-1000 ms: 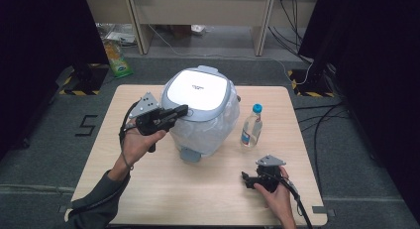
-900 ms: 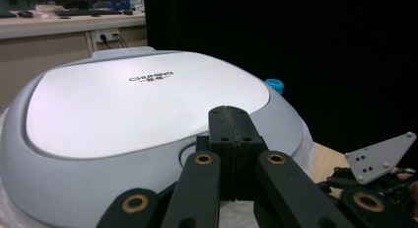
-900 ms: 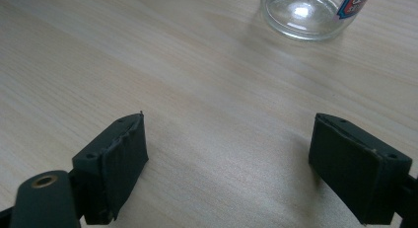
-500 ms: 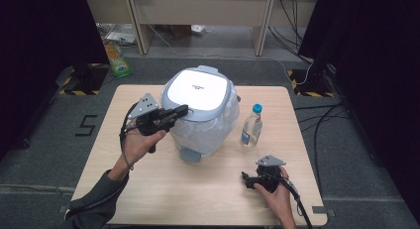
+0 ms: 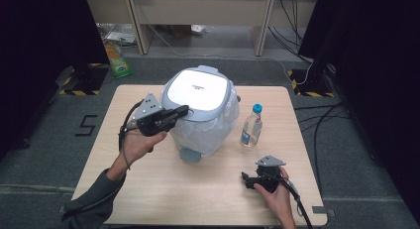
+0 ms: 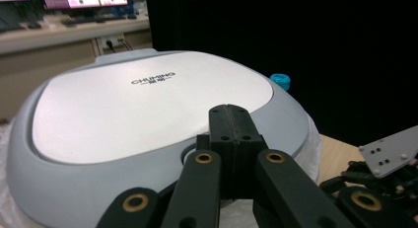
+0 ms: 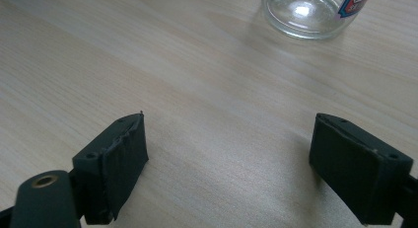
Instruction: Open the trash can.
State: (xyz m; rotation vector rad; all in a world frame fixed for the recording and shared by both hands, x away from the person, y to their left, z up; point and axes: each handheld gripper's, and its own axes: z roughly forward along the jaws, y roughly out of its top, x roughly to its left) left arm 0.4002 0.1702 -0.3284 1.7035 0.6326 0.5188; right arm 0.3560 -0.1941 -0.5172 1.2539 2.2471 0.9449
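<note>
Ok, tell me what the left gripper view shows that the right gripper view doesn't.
The left gripper view alone has the rice cooker: its white lid with printed lettering, its grey rim, and the left gripper with jaws pressed together at the rim's front edge. It also catches the bottle's blue cap and the other gripper's grey plate. The right gripper view alone has the right gripper with jaws wide apart, nothing between them, low over the table, and the bottle's clear base. Both share the bottle and the wooden table.
</note>
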